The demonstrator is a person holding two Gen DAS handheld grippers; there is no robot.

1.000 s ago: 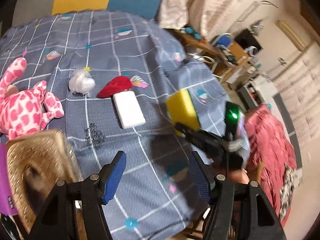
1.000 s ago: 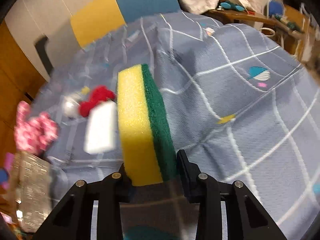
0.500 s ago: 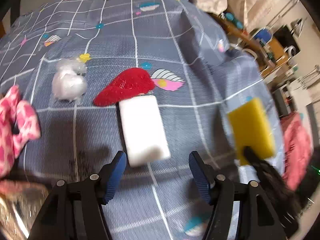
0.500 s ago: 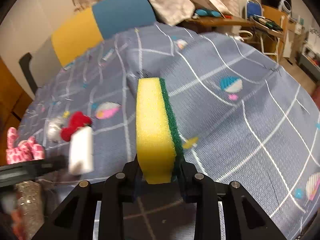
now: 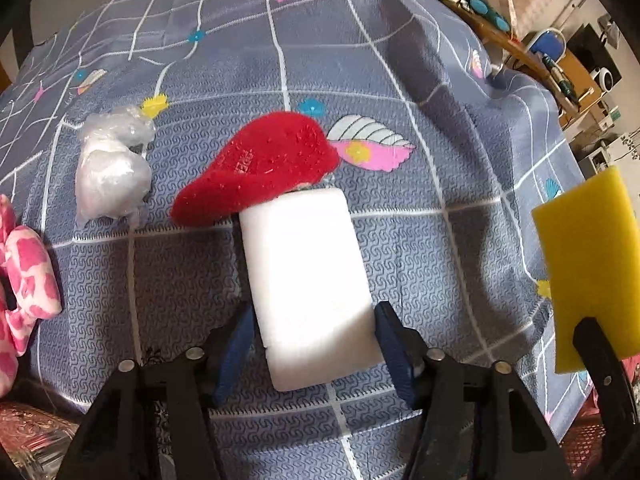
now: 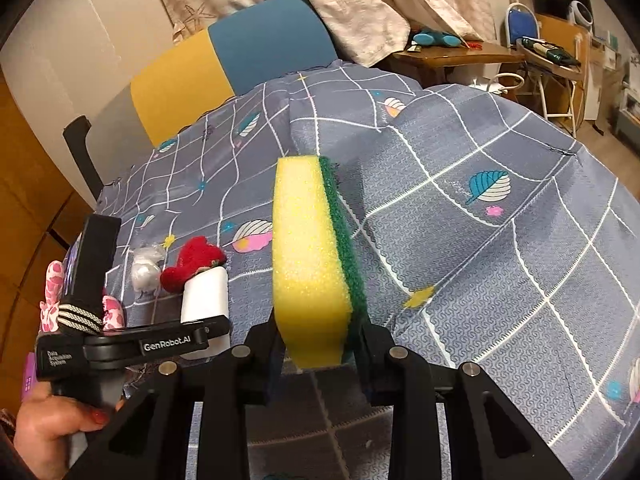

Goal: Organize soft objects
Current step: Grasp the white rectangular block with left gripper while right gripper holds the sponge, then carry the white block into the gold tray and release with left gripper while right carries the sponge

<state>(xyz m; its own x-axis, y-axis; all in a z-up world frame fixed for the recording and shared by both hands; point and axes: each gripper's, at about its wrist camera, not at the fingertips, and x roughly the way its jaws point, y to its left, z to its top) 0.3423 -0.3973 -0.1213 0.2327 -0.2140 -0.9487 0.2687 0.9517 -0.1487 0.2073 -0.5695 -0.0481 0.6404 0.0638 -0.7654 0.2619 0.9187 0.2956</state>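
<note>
Already the left gripper (image 5: 314,344) straddles the near end of the white rectangular foam block (image 5: 308,280) lying lengthwise away from it on the grey checked bedspread (image 5: 400,80), jaws closing, pads not yet pressing.

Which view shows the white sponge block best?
The left wrist view: the white sponge block fills the centre, lying flat between the closing left gripper fingers. The right wrist view shows only its far end, small, behind the left gripper's body.
</note>
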